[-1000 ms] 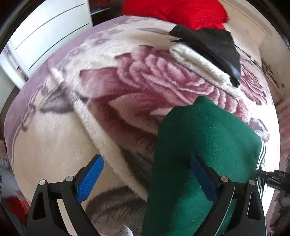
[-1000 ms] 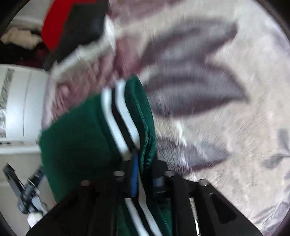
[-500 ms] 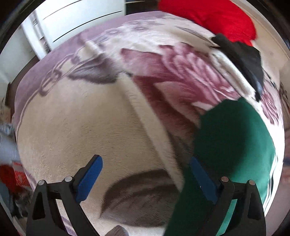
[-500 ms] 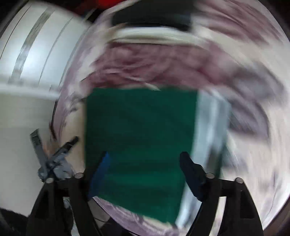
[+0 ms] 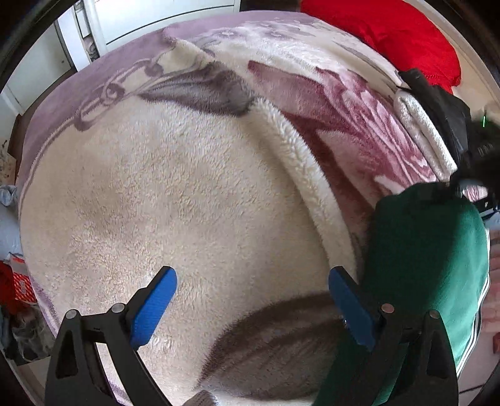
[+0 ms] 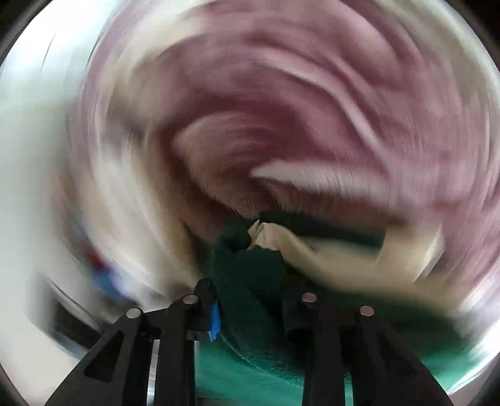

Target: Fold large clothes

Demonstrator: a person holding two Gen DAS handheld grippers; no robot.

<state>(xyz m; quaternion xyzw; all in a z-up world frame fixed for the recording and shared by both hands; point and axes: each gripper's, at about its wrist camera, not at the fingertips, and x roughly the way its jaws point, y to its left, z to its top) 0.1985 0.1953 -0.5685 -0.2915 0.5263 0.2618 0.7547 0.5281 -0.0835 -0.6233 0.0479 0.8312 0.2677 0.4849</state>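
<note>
A folded dark green garment (image 5: pixel 428 250) with white stripes lies on the bed at the right of the left wrist view. My left gripper (image 5: pixel 251 301) is open and empty above the cream blanket, left of the garment. My right gripper shows as a dark shape (image 5: pixel 481 156) at the garment's far edge. In the blurred right wrist view my right gripper (image 6: pixel 250 309) has its jaws closed on a bunch of the green garment (image 6: pixel 250 274); a cream lining (image 6: pixel 281 240) shows just beyond.
A fleece blanket (image 5: pixel 187 193) with a large pink rose print covers the bed. A folded white cloth (image 5: pixel 422 131) with a black garment (image 5: pixel 443 103) on it lies at far right, a red pillow (image 5: pixel 390 28) behind. White cupboards (image 5: pixel 150 12) stand beyond the bed.
My left gripper has swung left, away from the green garment. My right gripper opened half a second ago and is now closed on the garment's edge, moving fast.
</note>
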